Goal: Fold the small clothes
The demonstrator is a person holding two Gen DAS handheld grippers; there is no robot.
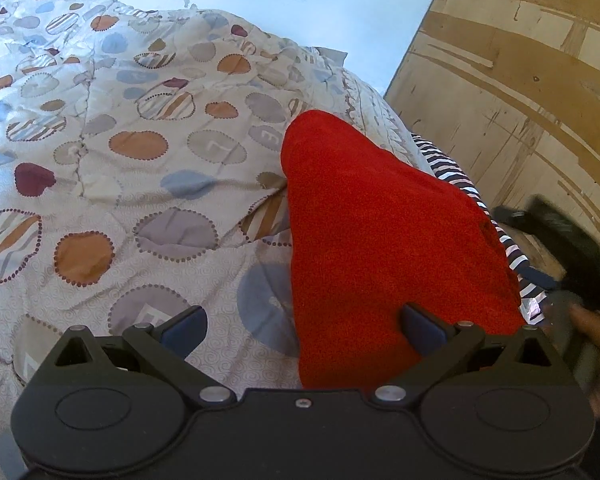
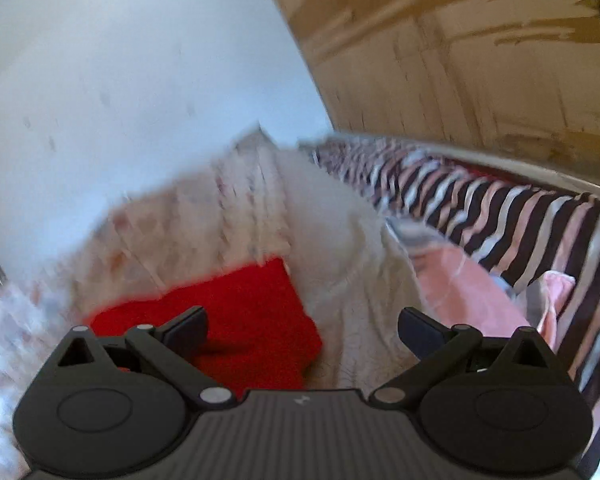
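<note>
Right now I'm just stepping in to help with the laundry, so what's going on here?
A person is folding small clothes on a bed with a handheld gripper in each hand. Both the left gripper and the right gripper are open and empty. A red cloth lies on the patterned quilt, apparently already folded. To its right, a pink garment rests near a striped fabric. The right wrist view is blurred.

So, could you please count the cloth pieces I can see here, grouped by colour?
Red: 1, the red fleece cloth
Pink: 1, the plain pink garment
Striped: 1, the dark, white and pink striped fabric
Patterned: 1, the white quilted bedspread with coloured circles
Total: 4
</note>
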